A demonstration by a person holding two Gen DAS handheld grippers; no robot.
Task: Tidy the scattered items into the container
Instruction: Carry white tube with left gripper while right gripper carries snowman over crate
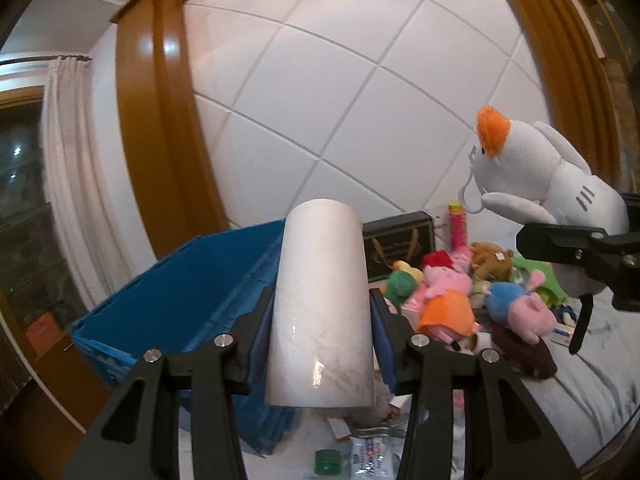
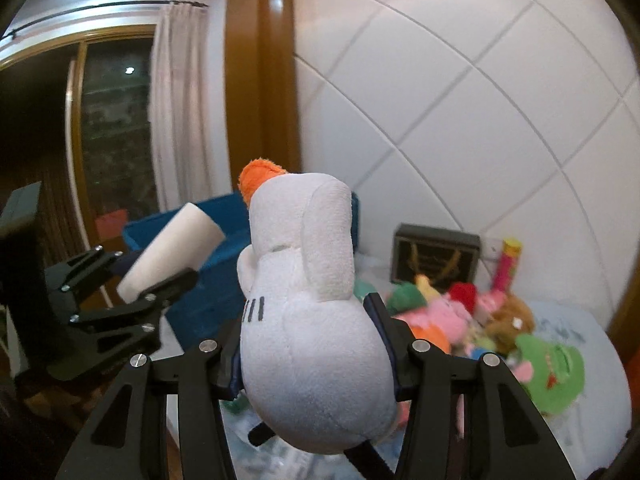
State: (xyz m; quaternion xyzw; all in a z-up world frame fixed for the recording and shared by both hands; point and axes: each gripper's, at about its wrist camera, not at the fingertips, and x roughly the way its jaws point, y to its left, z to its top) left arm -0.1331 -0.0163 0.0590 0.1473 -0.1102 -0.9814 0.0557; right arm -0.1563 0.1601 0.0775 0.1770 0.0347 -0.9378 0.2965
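Scattered plush toys point(image 1: 472, 300) lay heaped on the bed point(image 1: 592, 380), right of the blue container point(image 1: 192, 280). The left claw point(image 1: 320, 332) was clamped on a white marbled cylinder point(image 1: 320, 304), held above the container's near wall. The right claw point(image 2: 316, 340) squeezed a white plush bird point(image 2: 312, 320), carried in the air short of the container. The smooth cylinder could have slid through the pads, being gripped low with most of its length standing free. The bird's soft body could have squirmed loose, or either item dropped outside the rim if released early.
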